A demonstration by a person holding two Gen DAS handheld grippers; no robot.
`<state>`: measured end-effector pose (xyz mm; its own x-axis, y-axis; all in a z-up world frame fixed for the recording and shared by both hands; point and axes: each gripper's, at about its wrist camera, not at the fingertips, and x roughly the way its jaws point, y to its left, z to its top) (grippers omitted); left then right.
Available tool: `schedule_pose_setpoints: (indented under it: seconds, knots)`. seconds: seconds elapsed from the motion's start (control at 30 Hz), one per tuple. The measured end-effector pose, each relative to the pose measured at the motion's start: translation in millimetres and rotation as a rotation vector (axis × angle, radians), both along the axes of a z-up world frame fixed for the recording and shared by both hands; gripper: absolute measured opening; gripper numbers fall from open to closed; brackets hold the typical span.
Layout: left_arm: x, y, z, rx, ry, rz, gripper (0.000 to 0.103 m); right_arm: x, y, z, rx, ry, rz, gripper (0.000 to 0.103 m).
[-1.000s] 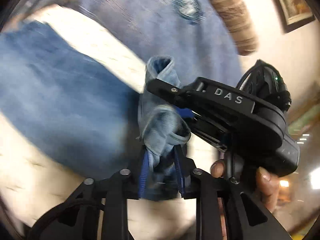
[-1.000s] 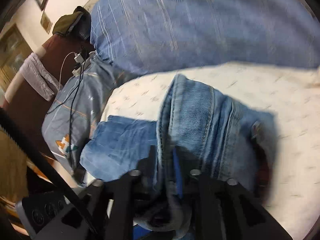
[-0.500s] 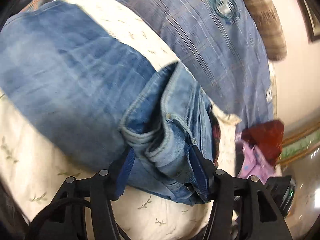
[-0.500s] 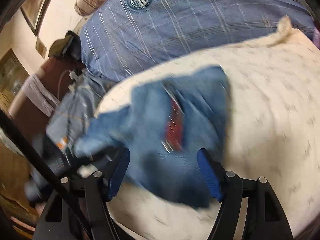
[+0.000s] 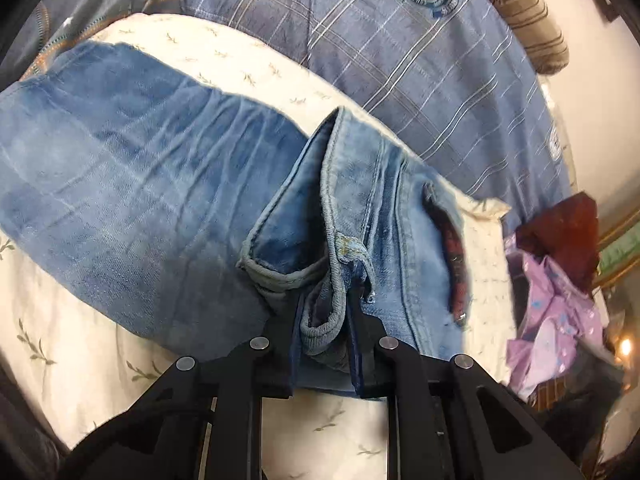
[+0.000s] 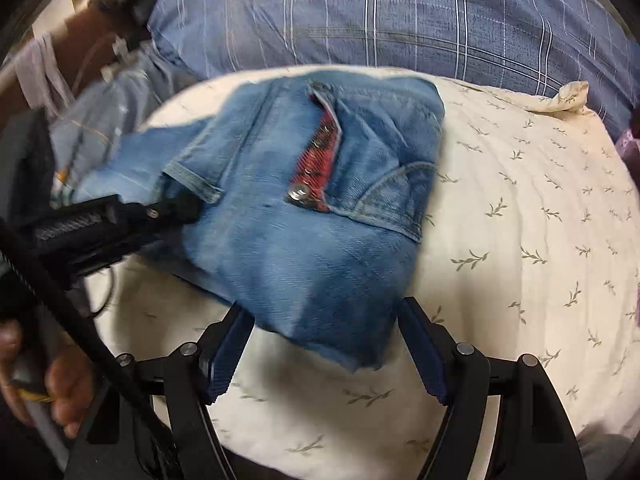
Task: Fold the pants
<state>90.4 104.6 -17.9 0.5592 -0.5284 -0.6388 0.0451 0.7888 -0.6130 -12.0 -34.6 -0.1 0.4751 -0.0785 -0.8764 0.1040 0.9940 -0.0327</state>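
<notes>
Blue jeans [image 5: 140, 208] lie folded over on a cream leaf-print pillow [image 5: 60, 380]. My left gripper [image 5: 324, 320] is shut on the waistband of the jeans, the denim bunched between its blue pads. In the right wrist view the jeans [image 6: 304, 220] show the open fly with red lining and a metal button [image 6: 298, 192]. The left gripper [image 6: 176, 206] also shows there, clamped on the waistband at the left. My right gripper [image 6: 326, 356] is open and empty, its jaws either side of the near edge of the jeans.
A blue plaid pillow [image 5: 420, 60] lies behind the cream pillow [image 6: 520, 240]. Purple and dark red clothes [image 5: 552, 300] are piled at the right. A dark star-print cloth [image 5: 80, 8] lies at the far left. A hand [image 6: 60, 384] holds the left gripper's handle.
Both grippers carried the waistband over onto the legs. My right gripper let go, opened and drew back. My left gripper opened half a second ago and has shut again on the waistband.
</notes>
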Motion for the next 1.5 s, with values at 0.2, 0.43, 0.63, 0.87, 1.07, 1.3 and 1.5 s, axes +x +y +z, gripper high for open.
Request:
schedule_pose_setpoints:
  seconds: [0.2,0.43,0.63,0.87,1.07,1.3,1.5]
  knots:
    - [0.9,0.0,-6.1,-0.021,0.013,-0.003,0.017,-4.9,-14.6,-2.1,0.092,0.009,-0.021,0.046]
    - [-1.4,-1.1,-13.4,-0.084,0.038,-0.038,0.017,-25.4,-43.9,28.6,0.131,-0.068,-0.108,0.016]
    - [-0.7,0.6,-6.5,-0.056,0.001,-0.008,0.030,-29.9,-49.2,20.6,0.180,-0.043,-0.136,0.025]
    - [-26.8,33.9,18.4,-0.005,-0.052,0.126,0.042,-69.7,-23.2,80.1,0.215,-0.208,-0.091,0.055]
    - [-39.3,83.0,14.4,-0.048,0.015,0.296,0.049,-31.0,35.9,108.8,0.199,-0.265,0.079,0.082]
    - [-47.6,120.5,-6.9,-0.080,0.126,0.454,0.054,48.5,99.3,53.4,0.248,-0.167,0.183,0.081]
    - [-15.6,120.5,-17.5,-0.125,0.142,0.469,0.054,64.5,95.9,19.6,0.216,-0.152,0.220,0.079]
